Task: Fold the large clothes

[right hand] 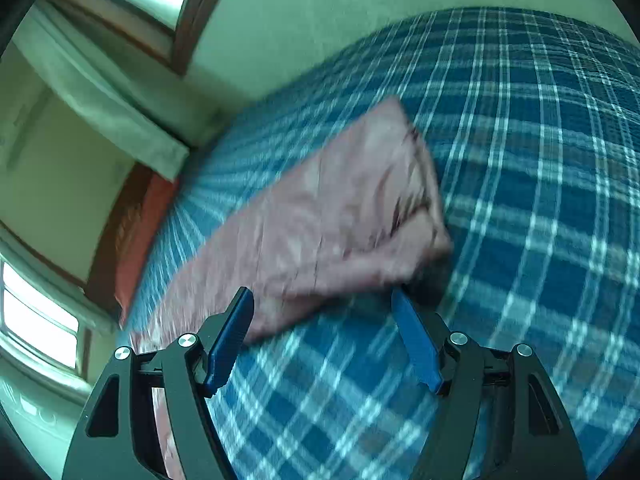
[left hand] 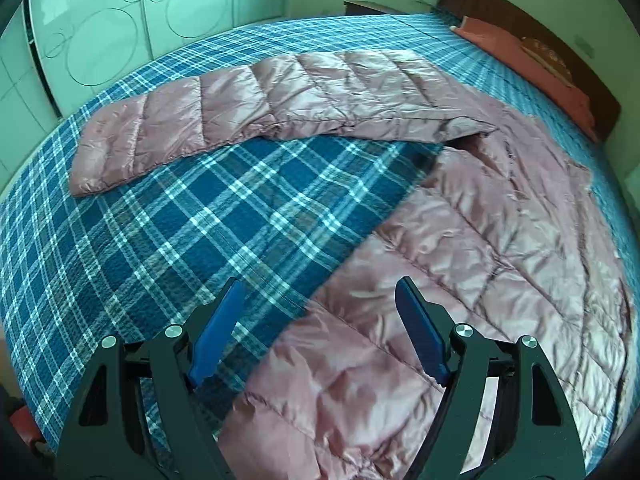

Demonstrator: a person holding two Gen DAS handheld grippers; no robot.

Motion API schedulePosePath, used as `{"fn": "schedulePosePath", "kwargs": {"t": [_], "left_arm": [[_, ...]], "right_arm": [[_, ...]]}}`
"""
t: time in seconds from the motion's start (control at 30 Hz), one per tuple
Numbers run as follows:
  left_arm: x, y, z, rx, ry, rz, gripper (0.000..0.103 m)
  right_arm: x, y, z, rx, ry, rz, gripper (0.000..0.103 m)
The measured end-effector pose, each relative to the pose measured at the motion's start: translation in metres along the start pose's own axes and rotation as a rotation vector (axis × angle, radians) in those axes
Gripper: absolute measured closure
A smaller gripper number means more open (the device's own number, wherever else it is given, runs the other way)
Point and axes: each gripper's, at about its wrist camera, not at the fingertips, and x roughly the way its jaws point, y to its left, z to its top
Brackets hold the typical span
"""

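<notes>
Still early: pink jacket (left hand: 460, 240) lies unfolded on the bed (left hand: 200, 220), sleeves out. Left tongs (left hand: 320, 292) and right tongs (right hand: 322, 300) both released, empty. Next: grab a sleeve (right hand: 320, 208) cuff, probably; right view's blurred.

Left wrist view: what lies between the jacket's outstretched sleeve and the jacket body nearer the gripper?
In the left wrist view, only bare blue plaid bedcover lies between the pink sleeve and the jacket body; nothing else rests on that wedge.

The puffy pink jacket (left hand: 460, 240) lay flat and open on the bed, shiny and wrinkly. One long sleeve (left hand: 224, 116) stretched out toward nine o'clock. The body spread out toward four o'clock.
</notes>
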Motion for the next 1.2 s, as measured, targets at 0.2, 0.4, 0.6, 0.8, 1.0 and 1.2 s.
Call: {"fn": "schedulePosePath", "kwargs": {"t": [0.2, 0.4, 0.6, 0.8, 1.0, 1.2], "left_arm": [[0.008, -0.002, 0.001, 0.033, -0.012, 0.071, 0.025], [0.015, -0.002, 0.005, 0.061, -0.021, 0.143, 0.024], [0.028, 0.002, 0.024, 0.089, -0.04, 0.17, 0.024], [0.047, 0.007, 0.036, 0.11, -0.027, 0.163, 0.024], [0.053, 0.015, 0.036, 0.095, -0.033, 0.141, 0.018], [0.053, 0.017, 0.031, 0.102, -0.056, 0.132, 0.015]], "right_arm": [[0.012, 0.006, 0.026, -0.007, -0.109, 0.002, 0.034], [0.036, 0.038, 0.041, -0.067, -0.076, -0.07, 0.082], [0.035, 0.147, 0.022, -0.322, -0.089, 0.017, 0.084], [0.062, 0.277, -0.039, -0.556, -0.01, 0.154, 0.085], [0.096, 0.38, -0.126, -0.725, 0.1, 0.266, 0.085], [0.119, 0.44, -0.221, -0.86, 0.227, 0.331, 0.085]]}}
